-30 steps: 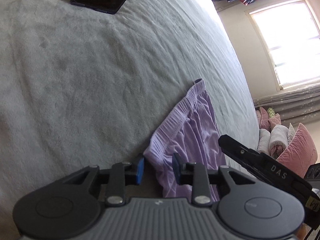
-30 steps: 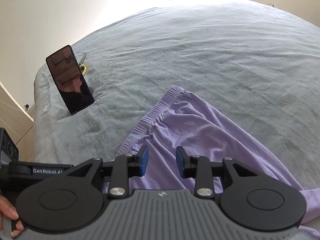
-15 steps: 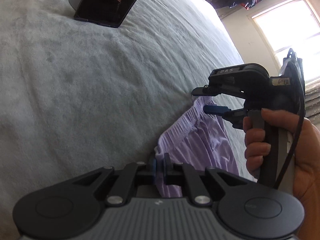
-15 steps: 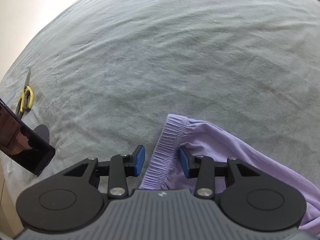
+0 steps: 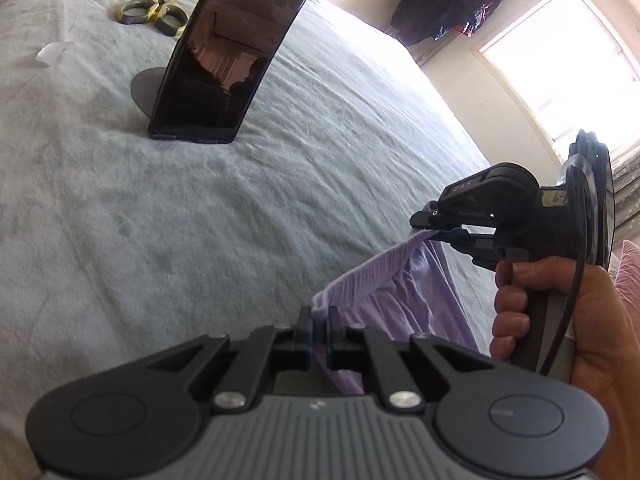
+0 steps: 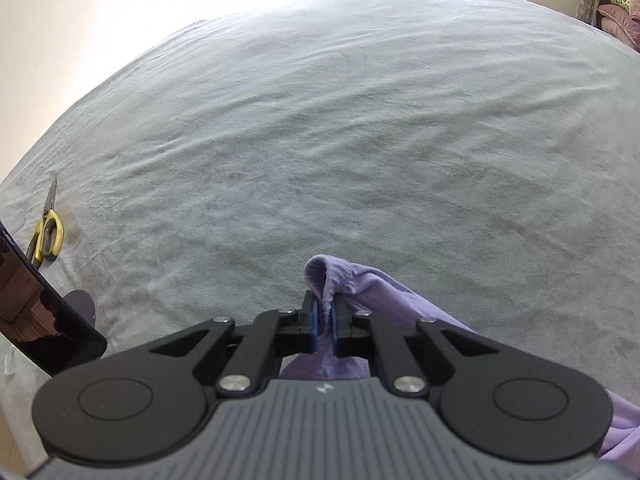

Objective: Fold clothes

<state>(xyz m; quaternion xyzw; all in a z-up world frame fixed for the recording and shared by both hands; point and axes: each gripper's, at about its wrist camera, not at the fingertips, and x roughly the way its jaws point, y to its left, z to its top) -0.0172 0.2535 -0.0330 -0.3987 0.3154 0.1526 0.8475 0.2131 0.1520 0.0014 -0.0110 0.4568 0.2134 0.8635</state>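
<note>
A pair of lilac shorts (image 5: pixel 404 292) with a ribbed waistband hangs stretched between my two grippers above the grey bed. My left gripper (image 5: pixel 318 334) is shut on one end of the waistband. My right gripper (image 6: pixel 325 322) is shut on the other end; it also shows in the left wrist view (image 5: pixel 434 234), held by a hand. The shorts (image 6: pixel 384 292) trail down to the right behind the right gripper. Their lower part is hidden by the gripper bodies.
A dark tablet (image 5: pixel 232 52) stands on a round stand on the grey bedspread (image 6: pixel 340 128), with yellow-handled scissors (image 5: pixel 148 16) behind it; the scissors (image 6: pixel 46 236) also show at the left in the right wrist view. Pink cushions (image 6: pixel 618 16) and a window (image 5: pixel 560 60) lie beyond the bed.
My right gripper closed on the waistband end it was straddling. Both grippers lifted, raising the waistband off the bed and pulling it taut between them.
</note>
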